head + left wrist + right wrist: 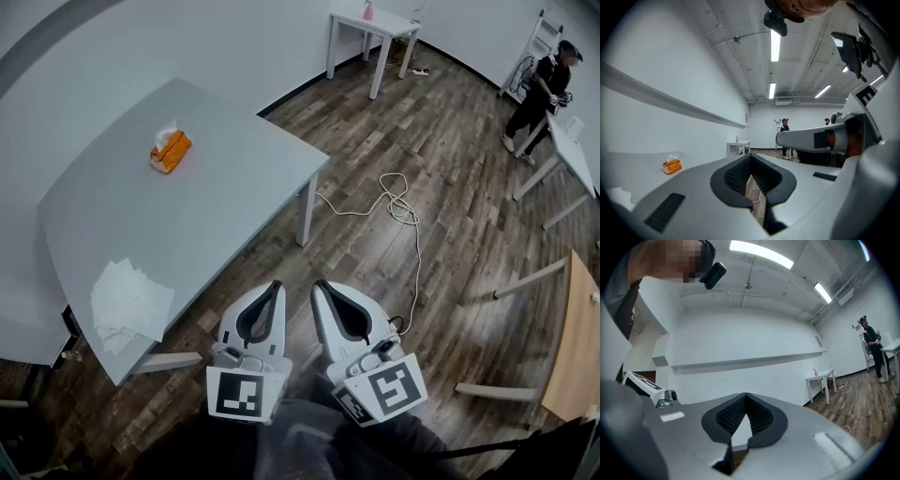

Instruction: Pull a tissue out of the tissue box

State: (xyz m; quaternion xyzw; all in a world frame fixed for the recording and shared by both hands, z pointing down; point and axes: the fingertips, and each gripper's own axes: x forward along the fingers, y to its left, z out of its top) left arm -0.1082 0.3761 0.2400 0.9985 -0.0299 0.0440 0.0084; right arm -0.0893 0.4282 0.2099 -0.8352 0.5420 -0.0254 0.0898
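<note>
From the head view, the left gripper (271, 289) and the right gripper (321, 287) sat side by side, close but not touching, both lying level and pointing away from the person, marker cubes at the near end. Both pairs of jaws were together at the tips and nothing was between them. And the tissue box (171, 150), orange with a white tissue sticking up, stood on the grey table (244, 187) well ahead of the left gripper and off to its left, well apart from either tool. A loose pile of white tissues (129, 302) lay on the table's near corner, to the left of the left gripper. A white cable (398, 211) trailed over the wood floor ahead of the right gripper. Over to the left gripper view: the dark pads met at the front, only floor showing through the hollow behind them, nothing clamped. The tissue box (671, 166) was far ahead on the left, and the other gripper's grey body ran alongside on the right. Now the right gripper view: the jaws were pressed together at the tips, empty, aimed at a bare white wall, with a small white table (820, 380) far ahead to the right and a person (872, 348) standing beyond it.
</note>
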